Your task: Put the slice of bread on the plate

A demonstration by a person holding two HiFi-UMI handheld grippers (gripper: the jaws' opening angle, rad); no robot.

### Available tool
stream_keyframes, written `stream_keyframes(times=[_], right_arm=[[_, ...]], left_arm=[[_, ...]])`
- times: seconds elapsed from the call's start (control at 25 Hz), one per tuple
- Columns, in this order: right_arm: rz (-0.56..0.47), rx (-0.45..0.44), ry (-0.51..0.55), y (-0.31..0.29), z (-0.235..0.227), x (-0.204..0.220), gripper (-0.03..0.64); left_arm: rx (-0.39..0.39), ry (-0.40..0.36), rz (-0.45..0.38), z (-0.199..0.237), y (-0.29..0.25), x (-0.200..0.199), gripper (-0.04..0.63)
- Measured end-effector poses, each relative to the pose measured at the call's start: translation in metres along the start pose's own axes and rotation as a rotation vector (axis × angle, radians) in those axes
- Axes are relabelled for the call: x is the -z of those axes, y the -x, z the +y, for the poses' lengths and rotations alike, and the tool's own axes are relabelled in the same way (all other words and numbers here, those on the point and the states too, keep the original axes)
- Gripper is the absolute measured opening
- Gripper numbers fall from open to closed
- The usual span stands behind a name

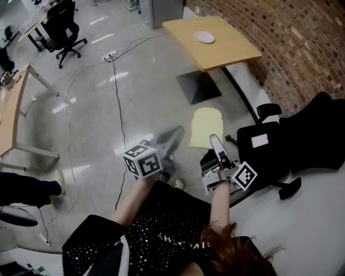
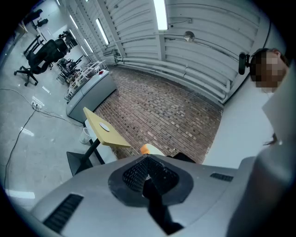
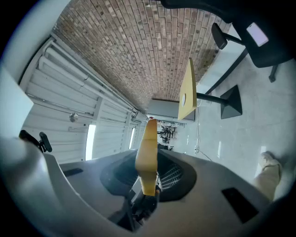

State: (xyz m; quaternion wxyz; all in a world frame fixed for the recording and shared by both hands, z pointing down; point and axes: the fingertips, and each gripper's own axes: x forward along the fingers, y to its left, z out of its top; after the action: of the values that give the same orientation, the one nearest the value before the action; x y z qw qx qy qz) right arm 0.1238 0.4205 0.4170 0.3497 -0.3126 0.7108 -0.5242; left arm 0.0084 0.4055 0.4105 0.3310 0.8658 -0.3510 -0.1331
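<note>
Open-plan office/lab space. Polished grey floor (image 1: 97, 113), exposed brick wall (image 1: 291, 48), black swivel office chairs (image 1: 62, 29), power strip (image 1: 109, 55) with loose cable (image 1: 119, 108) trailing across the floor, tube ceiling light (image 2: 160, 14), small wood-top pedestal bench (image 1: 226, 51) beside the wall.

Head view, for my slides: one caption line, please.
The right gripper holds the bread slice over the floor; the plate waits on the far table.

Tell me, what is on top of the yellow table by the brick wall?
Only a white plate lies on the table, and it looks empty. The tabletop under the plate is covered.
</note>
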Motion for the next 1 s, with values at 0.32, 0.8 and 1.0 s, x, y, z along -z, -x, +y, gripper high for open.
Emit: stream_keyframes(times=[0.32, 0.8, 1.0], right_arm=[[-0.036, 0.005, 0.016, -0.014, -0.005, -0.044, 0.097], [-0.031, 0.005, 0.034, -0.082, -0.016, -0.096, 0.097], [-0.038, 0.009, 0.034, -0.121, -0.016, -0.119, 0.097]], left_arm=[[0.023, -0.010, -0.001, -0.001, -0.037, -0.015, 0.011], [0.041, 0.013, -0.009, 0.039, -0.112, -0.058, 0.011], [0.053, 0.020, -0.003, 0.056, -0.143, -0.088, 0.009]])
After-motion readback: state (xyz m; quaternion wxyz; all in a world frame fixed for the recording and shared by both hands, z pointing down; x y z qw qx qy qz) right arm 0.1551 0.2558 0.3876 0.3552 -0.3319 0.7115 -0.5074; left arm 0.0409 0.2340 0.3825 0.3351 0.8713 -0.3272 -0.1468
